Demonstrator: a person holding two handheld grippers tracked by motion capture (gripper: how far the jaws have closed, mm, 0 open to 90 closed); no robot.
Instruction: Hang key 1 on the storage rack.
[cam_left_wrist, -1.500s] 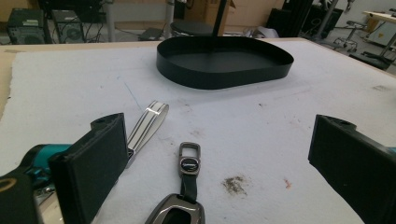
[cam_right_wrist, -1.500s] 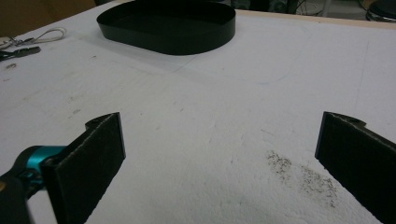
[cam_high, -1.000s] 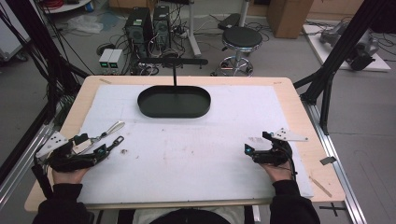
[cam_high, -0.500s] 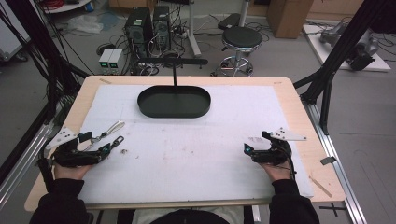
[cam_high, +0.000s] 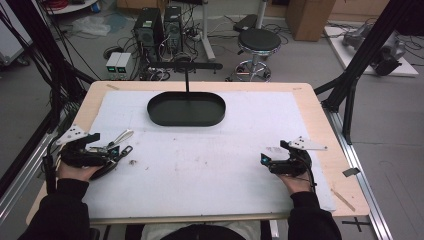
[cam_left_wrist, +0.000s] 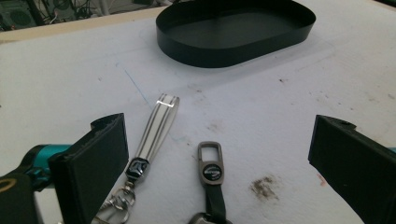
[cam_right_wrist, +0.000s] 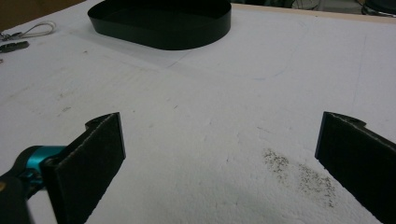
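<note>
Keyring clasp (cam_left_wrist: 119, 205) and dark fob strap (cam_left_wrist: 215, 205) cut off at bottom edge

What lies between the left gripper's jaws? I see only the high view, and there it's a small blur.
Observer: Two key fobs lie on the mat: a grey striped strap and a dark fob with a metal clasp, seen in the left gripper view.
Operator: Is either one gripped?
Observer: No. The left gripper is open, its jaws wide on either side.
Operator: And the right one?
Observer: The right gripper is open over bare, speckled mat.
</note>
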